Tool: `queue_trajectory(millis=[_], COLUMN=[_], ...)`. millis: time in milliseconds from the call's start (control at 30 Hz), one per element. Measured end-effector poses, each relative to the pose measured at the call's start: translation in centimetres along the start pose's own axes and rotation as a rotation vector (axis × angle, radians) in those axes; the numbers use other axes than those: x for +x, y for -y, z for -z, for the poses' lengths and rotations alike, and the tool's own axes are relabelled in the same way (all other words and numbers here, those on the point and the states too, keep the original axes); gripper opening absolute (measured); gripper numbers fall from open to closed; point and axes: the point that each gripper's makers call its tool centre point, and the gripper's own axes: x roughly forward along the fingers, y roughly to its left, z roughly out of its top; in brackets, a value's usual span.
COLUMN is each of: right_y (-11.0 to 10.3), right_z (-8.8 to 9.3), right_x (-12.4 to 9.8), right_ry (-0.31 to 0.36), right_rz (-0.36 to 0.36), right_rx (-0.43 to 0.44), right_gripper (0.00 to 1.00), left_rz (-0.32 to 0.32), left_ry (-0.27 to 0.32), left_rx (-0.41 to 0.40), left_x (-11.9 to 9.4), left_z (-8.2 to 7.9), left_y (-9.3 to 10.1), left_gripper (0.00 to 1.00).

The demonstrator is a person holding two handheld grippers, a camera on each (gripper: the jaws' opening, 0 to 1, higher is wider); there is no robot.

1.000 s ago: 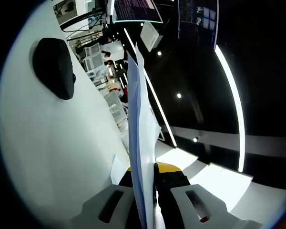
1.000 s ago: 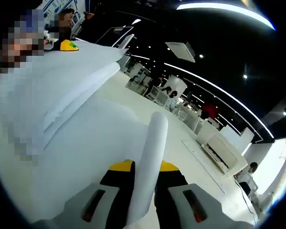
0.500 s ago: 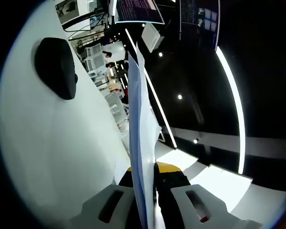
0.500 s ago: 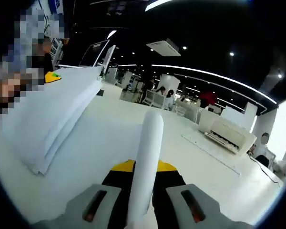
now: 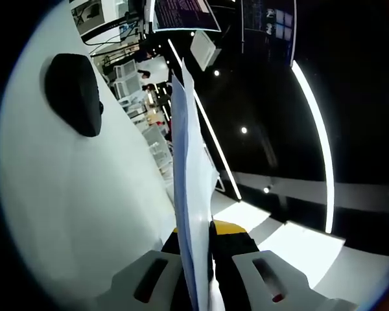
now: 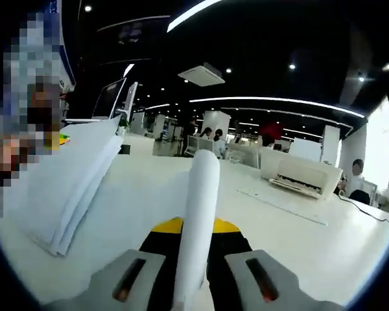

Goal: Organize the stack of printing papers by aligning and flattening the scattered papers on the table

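Note:
In the left gripper view, white printing paper [image 5: 185, 175] stands edge-on and runs up from between the jaws; my left gripper [image 5: 196, 243] is shut on it. In the right gripper view, my right gripper [image 6: 193, 236] is shut on a curved, rolled-over edge of white paper [image 6: 201, 207]. The paper stack [image 6: 68, 184] spreads to the left, its loose sheets fanned and uneven at the near corner. The other gripper, with a yellow and green tip [image 6: 55, 138], shows at the stack's far left end.
The white table [image 5: 65, 194] carries a black computer mouse [image 5: 73, 92] in the left gripper view. A monitor [image 6: 110, 98] stands behind the stack. A white printer [image 6: 305, 176] and a flat sheet [image 6: 282, 204] lie on the table [image 6: 272, 240] to the right. People sit far off.
The right gripper view has rolled and levelled, so the stack and room now sit flatter. The left gripper view has barely shifted. Both grips hold as before.

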Motion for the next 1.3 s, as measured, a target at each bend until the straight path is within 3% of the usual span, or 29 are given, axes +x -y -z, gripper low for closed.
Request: queue_trajectory(millis=[1300], right_y=[0.97], right_z=[-0.08], right_x=[-0.21], right_ry=[0.024], right_rz=[0.018], right_rx=[0.114], right_gripper=[0.06], left_rz=[0.006], left_ry=[-0.01], left_rx=[0.015], left_x=[0.01], left_z=[0.13], left_y=[0.12], left_gripper=[0.06])
